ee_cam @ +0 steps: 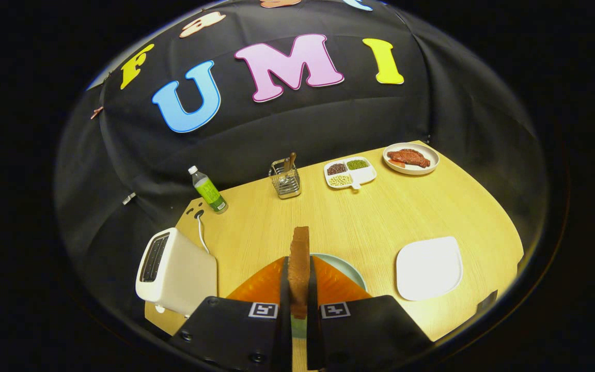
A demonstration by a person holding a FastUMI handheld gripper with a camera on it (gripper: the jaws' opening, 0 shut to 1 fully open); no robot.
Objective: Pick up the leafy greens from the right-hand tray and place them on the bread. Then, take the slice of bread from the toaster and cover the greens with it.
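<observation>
— Right, what have I got in the hand-held gripper (299, 289)?

— A slice of bread (300, 263), standing on edge. Both fingers (283, 289) press on its flat sides, so I'm pinching it upright.

— And below it?

— A pale green plate (350, 271) sits just ahead of the fingers, mostly hidden behind them and the slice. I cannot tell what lies on it from here.

— Where's the toaster (173, 274)?

— On the worktop (380, 217), just to the left of the fingers. White, with its dark slots facing up and a cord (202, 232) running back toward the wall. I can't see into the slots.

— The right-hand tray (428, 267)?

— White, with rounded corners, to the right of the fingers and apart from the green plate. Its surface looks bare.

— Anything farther back?

— Beyond the slice there is a wire cutlery holder (285, 181) with wooden-handled utensils standing in it. To its right is a white divided dish (350, 173): dark grains in one compartment, green ones in the next, pale beans in the third. Farther right, a round white plate (411, 158) carries a piece of red meat (408, 156). Left of the holder, near the wall, stands a green-labelled bottle (208, 190), capped.
</observation>
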